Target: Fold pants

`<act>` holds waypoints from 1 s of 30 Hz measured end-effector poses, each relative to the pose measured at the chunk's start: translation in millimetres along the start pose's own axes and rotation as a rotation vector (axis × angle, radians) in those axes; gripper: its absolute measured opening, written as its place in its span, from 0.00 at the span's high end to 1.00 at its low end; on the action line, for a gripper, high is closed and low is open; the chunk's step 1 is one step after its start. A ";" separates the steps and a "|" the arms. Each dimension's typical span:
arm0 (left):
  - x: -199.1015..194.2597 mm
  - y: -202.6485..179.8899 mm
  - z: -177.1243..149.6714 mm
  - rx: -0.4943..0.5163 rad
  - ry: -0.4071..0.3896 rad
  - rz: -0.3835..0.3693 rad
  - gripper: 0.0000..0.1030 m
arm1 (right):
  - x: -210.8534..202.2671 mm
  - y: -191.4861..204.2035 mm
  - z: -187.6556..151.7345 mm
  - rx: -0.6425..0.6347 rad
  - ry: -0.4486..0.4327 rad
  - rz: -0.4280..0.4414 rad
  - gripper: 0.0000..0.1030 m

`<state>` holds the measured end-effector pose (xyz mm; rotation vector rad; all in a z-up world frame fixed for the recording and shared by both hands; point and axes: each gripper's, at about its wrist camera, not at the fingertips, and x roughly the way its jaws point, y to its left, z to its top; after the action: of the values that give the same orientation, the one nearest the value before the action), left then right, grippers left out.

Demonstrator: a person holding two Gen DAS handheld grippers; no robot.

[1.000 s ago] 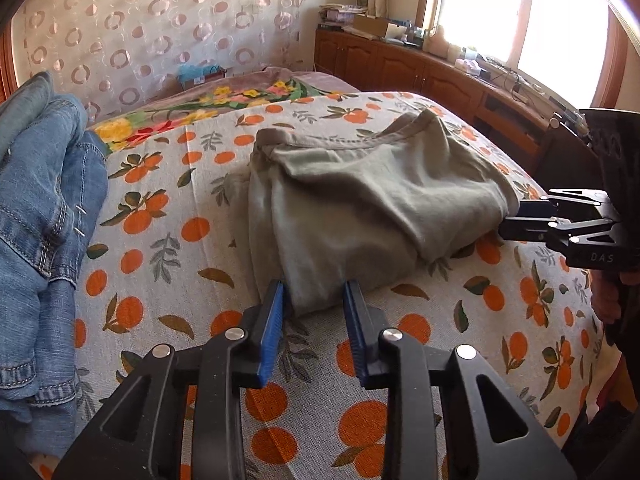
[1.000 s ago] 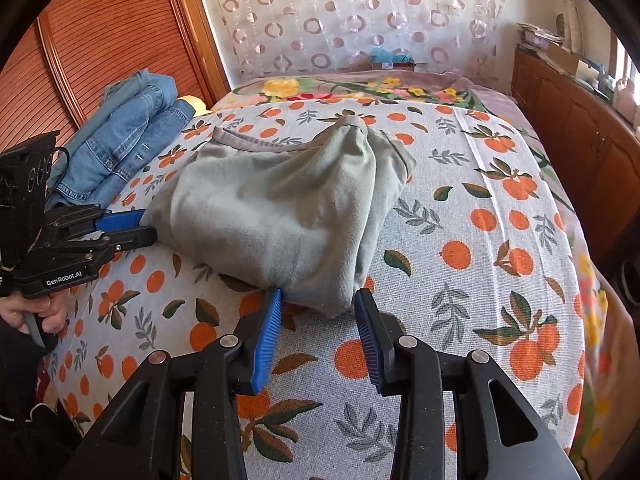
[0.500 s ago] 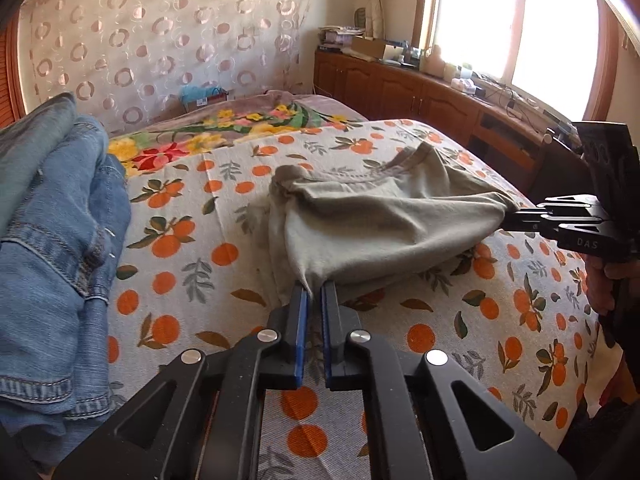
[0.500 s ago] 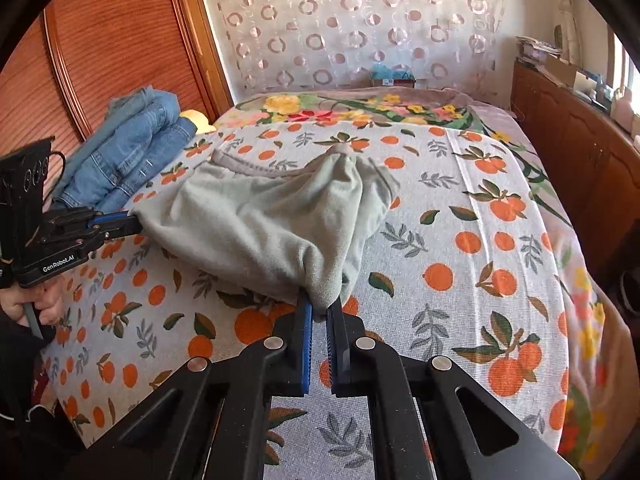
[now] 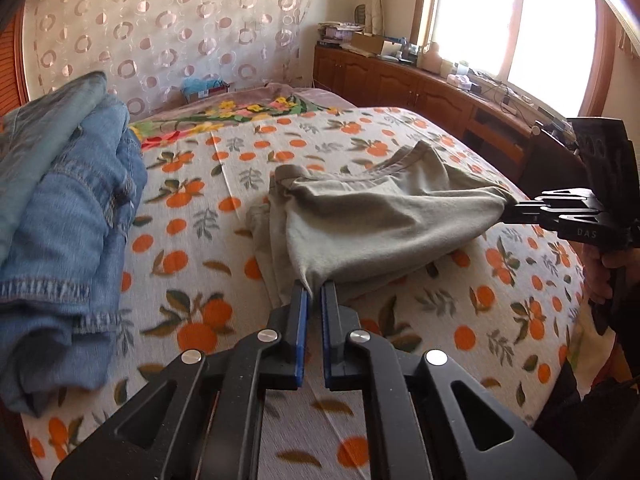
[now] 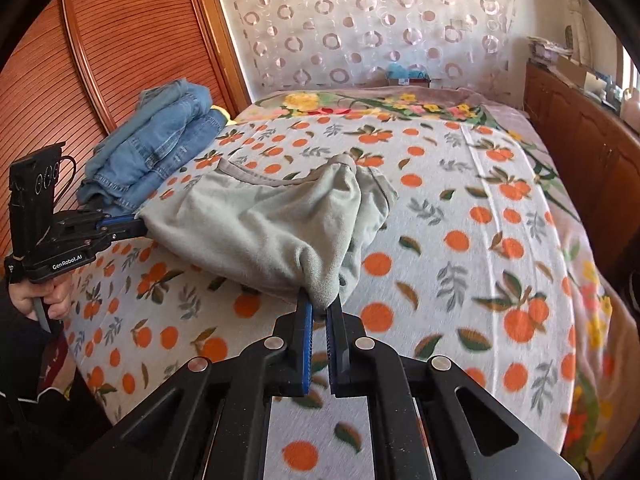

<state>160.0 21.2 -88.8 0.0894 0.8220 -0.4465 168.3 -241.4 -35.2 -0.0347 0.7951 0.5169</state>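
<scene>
Grey-green pants lie half folded on the orange-print bedspread. My left gripper is shut on the near left corner of their top layer. In the right wrist view it appears as the black gripper at the left, pinching that corner. My right gripper is shut on the near right corner, also seen from the left wrist view. The cloth edge hangs taut between both grippers, lifted off the bed, while the far waistband end rests on the bedspread.
A pile of folded blue jeans sits at the bed's left side, by the wooden wardrobe. A floral quilt covers the bed's far end. Wooden cabinets run under the window on the right.
Both grippers went from open beside the pants' near edge to shut on its two corners. They then lifted that edge off the bed and pulled it taut.
</scene>
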 end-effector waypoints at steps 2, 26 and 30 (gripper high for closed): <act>1.4 -3.1 -8.5 0.007 0.026 -0.001 0.93 | 0.3 3.6 -7.8 -0.005 0.022 0.003 0.95; -1.3 10.8 22.4 -0.037 -0.039 0.060 0.57 | -19.0 5.0 12.4 -0.018 -0.055 -0.107 0.63; 13.7 4.4 31.1 -0.004 -0.031 0.045 0.62 | 3.8 3.6 25.0 -0.020 -0.053 -0.093 0.60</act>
<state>191.4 12.7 -77.9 0.0968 0.7891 -0.4034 185.7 -231.1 -19.5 -0.0761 0.7327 0.4361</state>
